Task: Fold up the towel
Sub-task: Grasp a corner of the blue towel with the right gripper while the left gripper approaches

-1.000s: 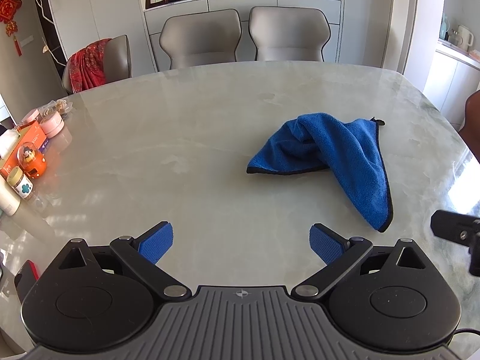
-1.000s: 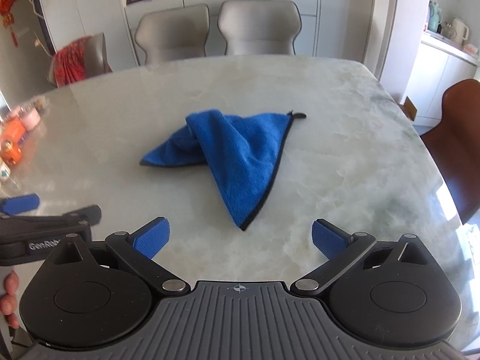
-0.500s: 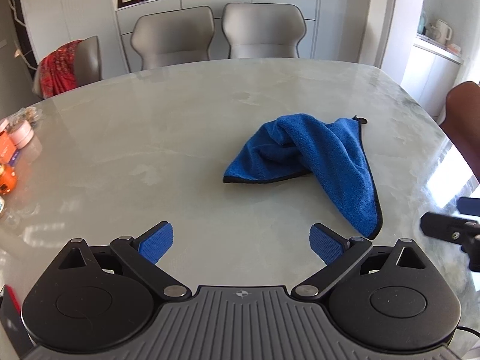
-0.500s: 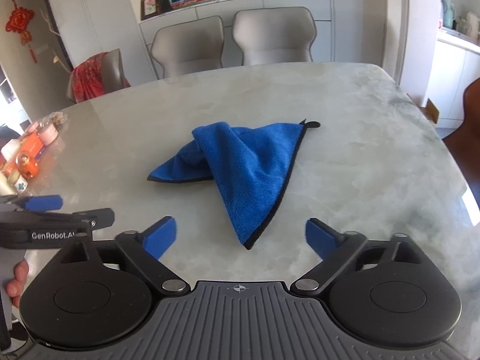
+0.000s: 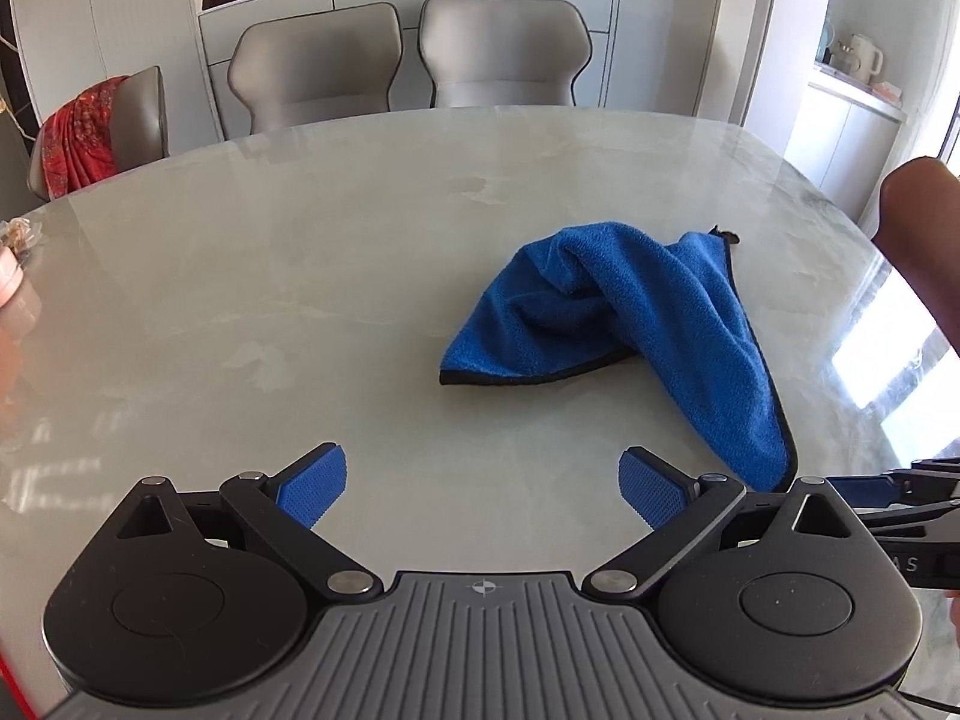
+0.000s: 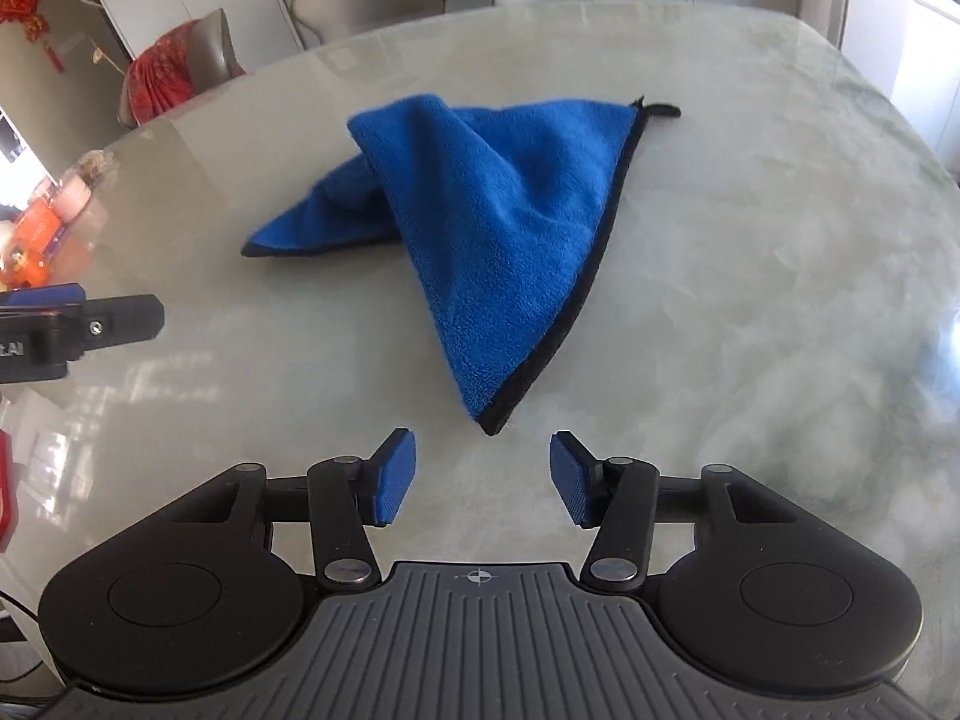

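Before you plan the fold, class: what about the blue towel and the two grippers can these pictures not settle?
- Towel: the layers under the bunched top fold are covered in both views, so its full shape is unclear.
- Left gripper: mostly cut off by the left edge in the right wrist view.
- Right gripper, jaws closing on nothing: only partly visible behind the left gripper's body in the left wrist view.

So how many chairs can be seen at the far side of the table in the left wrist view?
3: two grey chairs side by side at the far edge, one left of the other, and a third at the far left corner with red cloth draped over it. Others may be hidden.
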Motion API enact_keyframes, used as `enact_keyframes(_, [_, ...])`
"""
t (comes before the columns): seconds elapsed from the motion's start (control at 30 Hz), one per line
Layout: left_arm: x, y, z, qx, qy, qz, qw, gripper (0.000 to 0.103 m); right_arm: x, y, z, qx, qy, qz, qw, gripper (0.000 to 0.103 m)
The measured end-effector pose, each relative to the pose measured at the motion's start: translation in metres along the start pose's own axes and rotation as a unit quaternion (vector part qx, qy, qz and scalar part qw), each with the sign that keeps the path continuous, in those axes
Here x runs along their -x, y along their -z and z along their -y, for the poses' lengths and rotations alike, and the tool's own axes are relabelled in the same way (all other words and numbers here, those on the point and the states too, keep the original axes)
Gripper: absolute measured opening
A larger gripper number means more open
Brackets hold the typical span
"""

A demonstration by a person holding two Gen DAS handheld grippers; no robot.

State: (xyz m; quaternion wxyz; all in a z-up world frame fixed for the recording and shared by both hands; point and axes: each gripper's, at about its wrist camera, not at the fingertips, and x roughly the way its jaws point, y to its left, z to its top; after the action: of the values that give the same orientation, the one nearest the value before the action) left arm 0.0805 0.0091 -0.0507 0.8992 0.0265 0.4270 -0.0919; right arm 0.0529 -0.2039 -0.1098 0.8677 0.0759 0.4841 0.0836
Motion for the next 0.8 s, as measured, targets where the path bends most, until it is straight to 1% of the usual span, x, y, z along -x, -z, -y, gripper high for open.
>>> enact_keyframes(0.03, [-0.003, -0.001, 0.0, -0.002, 0.003, -0.001, 1.0, 0.1, -0.002, -0.001, 0.001, 0.002, -0.002, 0.002, 1.0, 0.052])
enact_keyframes(0.1, [-0.008, -0.002, 0.0, -0.004, 0.003, -0.003, 1.0, 0.1, -0.008, -0.003, 0.001, 0.005, -0.001, 0.004, 1.0, 0.047])
enact_keyframes(0.17, [-0.012, -0.003, -0.001, -0.003, 0.001, -0.005, 1.0, 0.1, -0.015, -0.006, 0.002, 0.008, -0.003, 0.0, 1.0, 0.032])
enact_keyframes(0.2, [-0.014, -0.003, -0.002, 0.0, 0.0, -0.004, 1.0, 0.1, -0.018, -0.007, 0.002, 0.007, -0.006, -0.003, 1.0, 0.028])
enact_keyframes(0.23, [-0.016, -0.004, -0.004, 0.003, 0.001, -0.004, 1.0, 0.1, -0.021, -0.009, 0.004, 0.002, -0.008, -0.004, 1.0, 0.02])
enact_keyframes(0.27, [-0.017, -0.004, -0.005, 0.005, 0.002, -0.005, 1.0, 0.1, -0.023, -0.01, 0.004, 0.001, -0.009, -0.004, 1.0, 0.017])
enact_keyframes(0.3, [-0.018, -0.005, -0.006, 0.004, 0.005, -0.005, 1.0, 0.1, -0.024, -0.011, 0.005, 0.0, -0.01, -0.005, 1.0, 0.017])
enact_keyframes(0.4, [-0.024, -0.008, -0.007, 0.001, 0.015, -0.002, 0.9999, 0.1, -0.022, -0.016, 0.006, -0.007, -0.025, 0.011, 1.0, 0.01])
enact_keyframes(0.43, [-0.026, -0.009, -0.007, 0.0, 0.018, -0.001, 0.9998, 0.1, -0.016, -0.02, 0.01, -0.02, -0.046, 0.027, 0.998, 0.008])
enact_keyframes(0.47, [-0.028, -0.01, -0.008, -0.002, 0.022, 0.0, 0.9998, 0.1, -0.014, -0.025, 0.012, -0.025, -0.058, 0.033, 0.997, 0.007])
enact_keyframes(0.57, [-0.032, -0.014, -0.006, -0.017, 0.035, 0.007, 0.9992, 0.1, 0.0, -0.047, 0.02, -0.043, -0.092, 0.074, 0.992, 0.006])
enact_keyframes(0.63, [-0.034, -0.018, -0.004, -0.033, 0.042, 0.016, 0.9985, 0.1, 0.016, -0.076, 0.036, -0.073, -0.137, 0.125, 0.98, 0.006])
enact_keyframes(0.67, [-0.035, -0.02, -0.002, -0.041, 0.046, 0.02, 0.9979, 0.1, 0.019, -0.085, 0.039, -0.079, -0.145, 0.136, 0.977, 0.006])
enact_keyframes(0.73, [-0.038, -0.024, 0.003, -0.065, 0.05, 0.033, 0.9961, 0.1, 0.03, -0.117, 0.052, -0.086, -0.165, 0.174, 0.967, 0.006])
enact_keyframes(0.77, [-0.04, -0.025, 0.006, -0.078, 0.05, 0.039, 0.9949, 0.1, 0.033, -0.125, 0.054, -0.084, -0.166, 0.182, 0.966, 0.006])
enact_keyframes(0.8, [-0.043, -0.026, 0.009, -0.091, 0.051, 0.045, 0.9936, 0.1, 0.037, -0.14, 0.058, -0.078, -0.167, 0.196, 0.963, 0.006])
